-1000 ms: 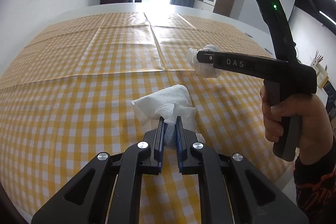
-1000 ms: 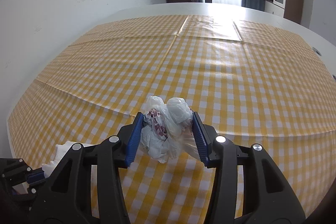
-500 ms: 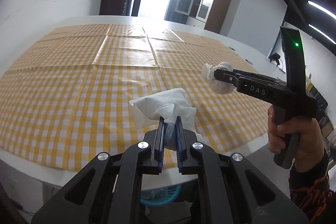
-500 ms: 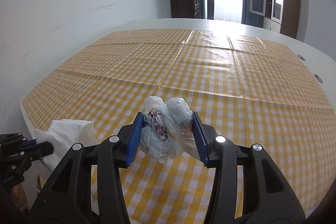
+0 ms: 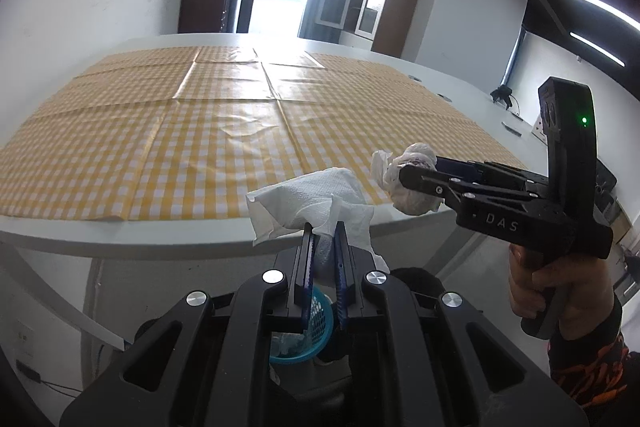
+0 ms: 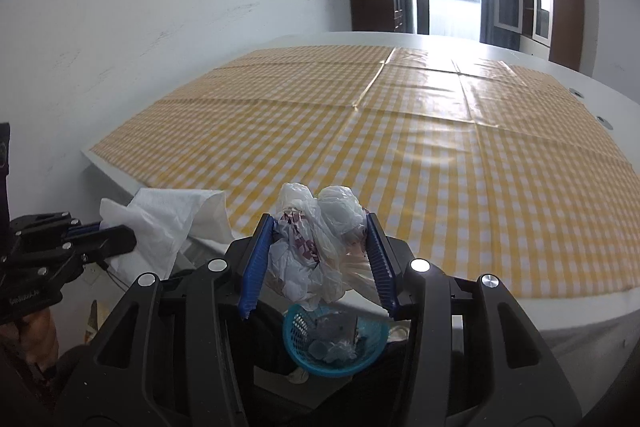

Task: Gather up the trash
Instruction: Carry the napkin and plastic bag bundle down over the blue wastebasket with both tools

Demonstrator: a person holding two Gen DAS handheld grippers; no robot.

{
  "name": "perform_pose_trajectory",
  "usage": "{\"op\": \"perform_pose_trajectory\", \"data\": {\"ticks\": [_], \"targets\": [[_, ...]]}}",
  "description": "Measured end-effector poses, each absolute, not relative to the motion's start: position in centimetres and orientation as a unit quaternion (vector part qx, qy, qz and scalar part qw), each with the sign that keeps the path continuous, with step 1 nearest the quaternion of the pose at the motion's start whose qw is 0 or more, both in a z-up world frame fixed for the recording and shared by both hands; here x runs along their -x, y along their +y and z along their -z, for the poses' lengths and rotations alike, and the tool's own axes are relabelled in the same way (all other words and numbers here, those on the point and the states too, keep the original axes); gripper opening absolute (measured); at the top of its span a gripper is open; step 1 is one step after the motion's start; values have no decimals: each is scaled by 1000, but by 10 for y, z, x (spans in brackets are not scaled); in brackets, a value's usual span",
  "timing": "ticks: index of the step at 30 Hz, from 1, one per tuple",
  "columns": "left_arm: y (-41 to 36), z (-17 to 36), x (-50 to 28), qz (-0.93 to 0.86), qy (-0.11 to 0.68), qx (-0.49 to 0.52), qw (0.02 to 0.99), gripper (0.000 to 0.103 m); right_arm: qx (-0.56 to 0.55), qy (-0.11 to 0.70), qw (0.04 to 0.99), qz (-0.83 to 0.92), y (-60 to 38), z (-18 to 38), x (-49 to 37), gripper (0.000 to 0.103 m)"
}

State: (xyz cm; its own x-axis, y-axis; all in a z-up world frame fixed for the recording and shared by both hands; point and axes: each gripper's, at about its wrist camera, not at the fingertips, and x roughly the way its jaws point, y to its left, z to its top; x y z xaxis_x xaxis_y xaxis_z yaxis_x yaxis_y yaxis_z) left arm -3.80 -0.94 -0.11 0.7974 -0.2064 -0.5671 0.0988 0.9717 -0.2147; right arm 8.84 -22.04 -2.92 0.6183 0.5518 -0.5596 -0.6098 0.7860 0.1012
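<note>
A: Your white worktop [image 5: 120, 239] under its yellow-and-white checked oilcloth [image 6: 400, 147] lies beyond both claws.

B: And below?

A: A round blue mesh basket [image 6: 296, 339] on the floor, scraps inside it.

B: My grips?

A: Your right claw [image 6: 316, 259] clamps a crumpled clear plastic bag [image 6: 320, 239] above that basket. Your left claw [image 5: 323, 259], nearly closed, pinches a white paper napkin [image 5: 304, 203] off the worktop's edge.

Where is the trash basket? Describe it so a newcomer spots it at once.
Start at the big table with the yellow checked cloth. Look past its near edge to the floor below, under the plastic wad in the right gripper. The basket is small, round, blue mesh, already holding scraps.
</note>
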Motion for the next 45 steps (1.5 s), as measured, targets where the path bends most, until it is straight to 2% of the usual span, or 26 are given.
{"op": "perform_pose_trajectory", "data": {"ticks": [9,17,24,32,45], "targets": [[-16,47,75,81,347,87,930,8,61,324,881,-340,-248,76,-12,44],[-14,98,77,72,381,91,917,8,81,370,863,-333,-246,133,-1,43],[-7,149,48,76,403,103,906,8,75,433,843,-311,-228,192,-35,43],[1,218,-16,65,463,114,876,8,86,500,818,-270,-196,254,-85,43],[43,303,-103,34,546,205,812,8,63,582,779,-226,-175,330,-175,43]]}}
